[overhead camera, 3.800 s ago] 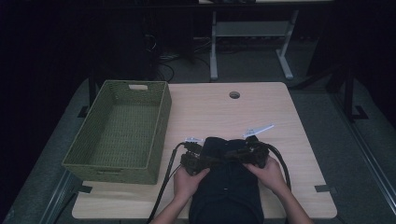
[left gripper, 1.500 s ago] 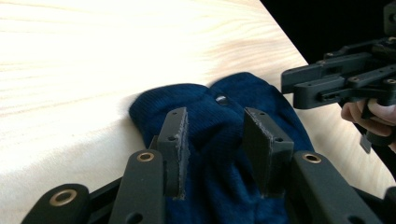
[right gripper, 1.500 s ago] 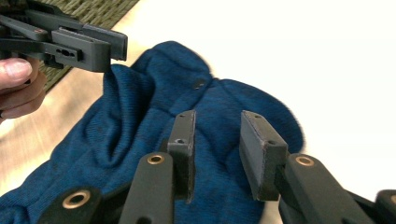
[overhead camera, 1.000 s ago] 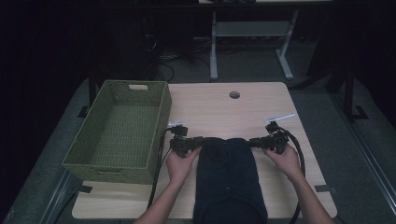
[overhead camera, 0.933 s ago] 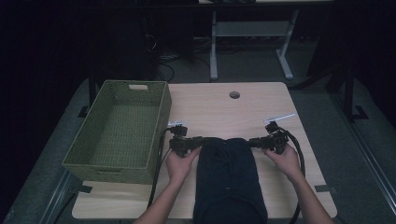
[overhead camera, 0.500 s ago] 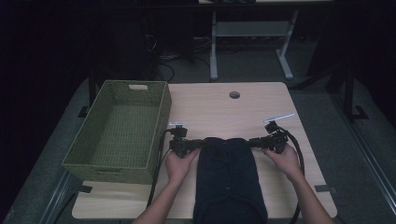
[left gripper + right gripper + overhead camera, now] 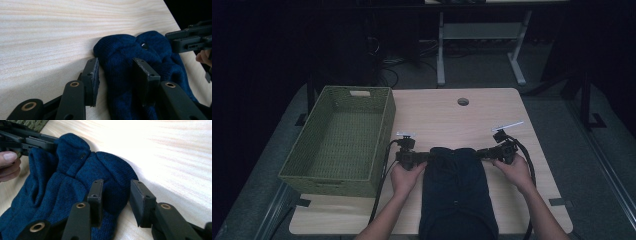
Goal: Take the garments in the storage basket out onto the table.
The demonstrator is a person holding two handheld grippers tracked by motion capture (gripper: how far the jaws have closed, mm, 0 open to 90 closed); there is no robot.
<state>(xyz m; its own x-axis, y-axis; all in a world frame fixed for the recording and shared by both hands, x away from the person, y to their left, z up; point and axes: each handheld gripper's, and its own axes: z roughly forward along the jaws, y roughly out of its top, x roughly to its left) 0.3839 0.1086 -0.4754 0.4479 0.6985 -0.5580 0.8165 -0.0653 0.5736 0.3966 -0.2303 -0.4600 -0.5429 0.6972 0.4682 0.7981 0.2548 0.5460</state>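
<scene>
Since the earlier high view the hands have parted: left gripper (image 7: 412,156) and right gripper (image 7: 498,151) now stand at the two far corners of the folded garment (image 7: 457,190), which lies at the near middle of the table (image 7: 437,115). Both jaw pairs stand part-open, cloth between them; a firm pinch cannot be confirmed. Left jaws have just been opening, right jaws closing. Judgement: corner pickup pending. The basket (image 7: 339,145) lies just left; far tabletop is free.
</scene>
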